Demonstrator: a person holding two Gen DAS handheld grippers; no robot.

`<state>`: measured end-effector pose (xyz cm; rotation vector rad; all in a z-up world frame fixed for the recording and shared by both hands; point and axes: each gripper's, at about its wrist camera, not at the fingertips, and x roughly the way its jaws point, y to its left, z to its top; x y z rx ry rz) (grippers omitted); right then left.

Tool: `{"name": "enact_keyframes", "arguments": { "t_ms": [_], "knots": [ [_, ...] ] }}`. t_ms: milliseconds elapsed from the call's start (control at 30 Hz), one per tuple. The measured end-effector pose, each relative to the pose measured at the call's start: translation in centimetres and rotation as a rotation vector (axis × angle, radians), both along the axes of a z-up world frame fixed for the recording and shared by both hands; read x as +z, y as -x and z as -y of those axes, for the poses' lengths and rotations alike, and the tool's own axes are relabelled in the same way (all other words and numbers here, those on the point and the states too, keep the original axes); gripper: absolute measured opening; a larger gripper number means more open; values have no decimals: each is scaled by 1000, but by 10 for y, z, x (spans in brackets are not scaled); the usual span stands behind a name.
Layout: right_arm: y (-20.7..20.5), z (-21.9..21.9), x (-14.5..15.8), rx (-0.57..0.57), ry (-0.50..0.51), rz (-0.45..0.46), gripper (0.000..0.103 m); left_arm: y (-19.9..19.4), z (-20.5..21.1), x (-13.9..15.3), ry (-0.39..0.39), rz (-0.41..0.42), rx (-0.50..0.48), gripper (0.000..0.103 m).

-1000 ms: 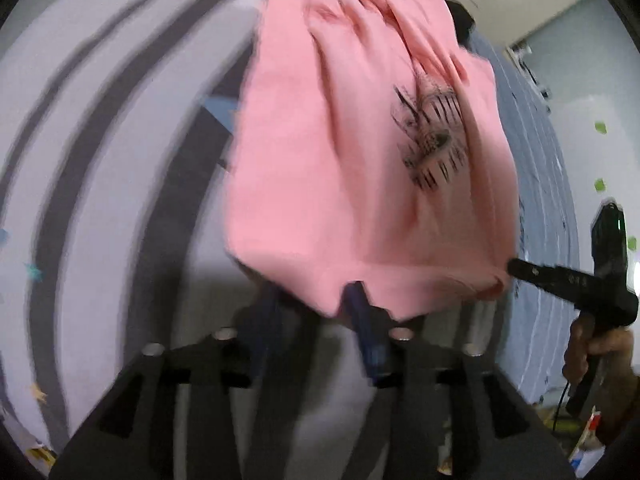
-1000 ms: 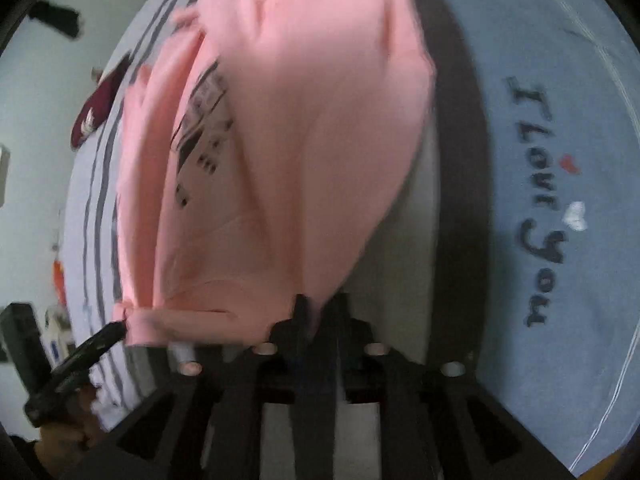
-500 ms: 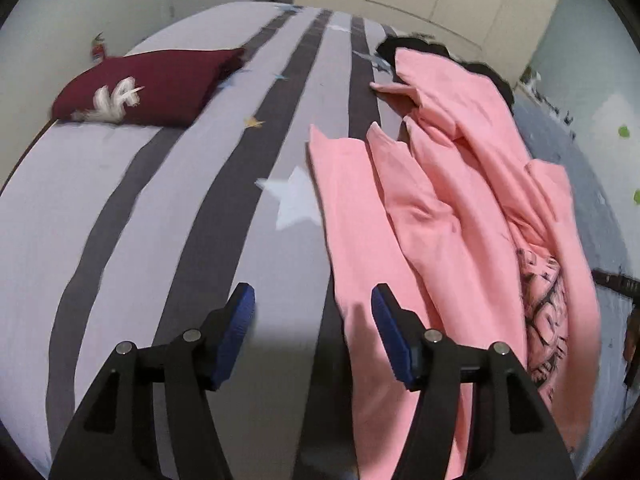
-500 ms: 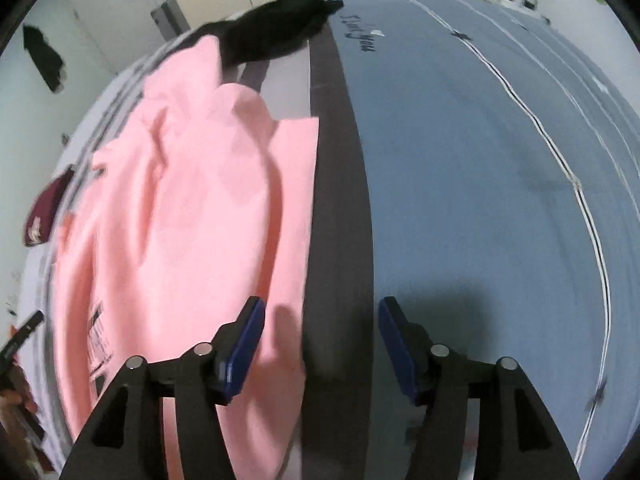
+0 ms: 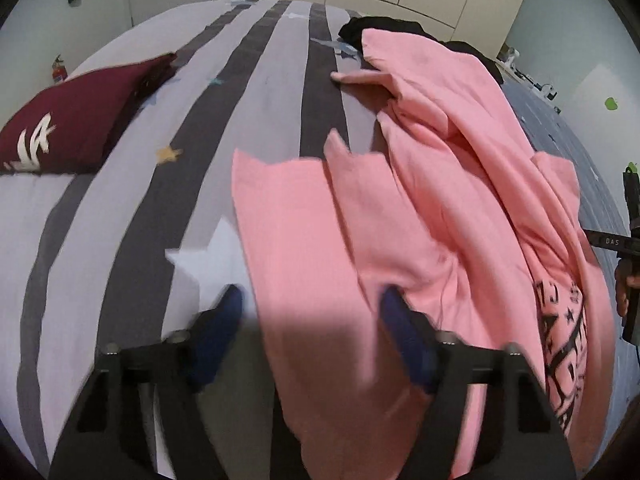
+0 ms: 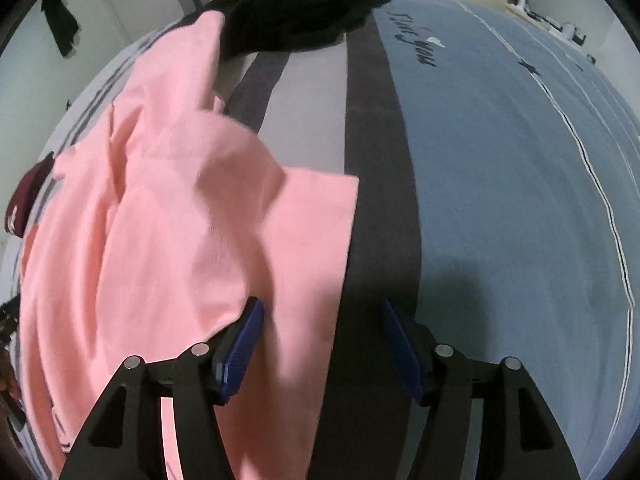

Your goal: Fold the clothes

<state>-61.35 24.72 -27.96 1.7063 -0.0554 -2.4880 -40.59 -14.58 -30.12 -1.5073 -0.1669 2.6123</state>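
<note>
A pink top point(image 5: 420, 200) with black lettering lies rumpled on the striped bed, its near edge running under the space between my left fingers. My left gripper point(image 5: 312, 312) stands open above that edge, holding nothing. In the right wrist view the same pink top point(image 6: 168, 220) spreads over the left half, one squared corner reaching a dark stripe. My right gripper point(image 6: 322, 328) is open too, its left pad point(image 6: 244, 336) over the pink cloth and its right pad over the stripe. The right gripper's black body point(image 5: 630, 236) and a hand show at the left view's far right.
The bed has a grey-and-white striped cover point(image 5: 240, 92) on the left and a blue cover point(image 6: 500, 180) with writing on the right. A maroon folded garment point(image 5: 76, 120) lies at the far left. A black garment point(image 6: 304, 20) sits at the far end, before wardrobe doors.
A second ago both grippers held the pink top up by its edge. They have let go, opened wide, and the top now lies dropped on the bed.
</note>
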Motion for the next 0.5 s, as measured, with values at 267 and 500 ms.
{"name": "enact_keyframes", "arguments": {
  "t_ms": [267,500],
  "knots": [
    [-1,-15,25,-120,-4,-68,2,-11,2,36,30,-71,-11,2],
    [-16,-44,52,-254,-36,-126,2,-45,75,90,97,-109,192,2]
  ]
}}
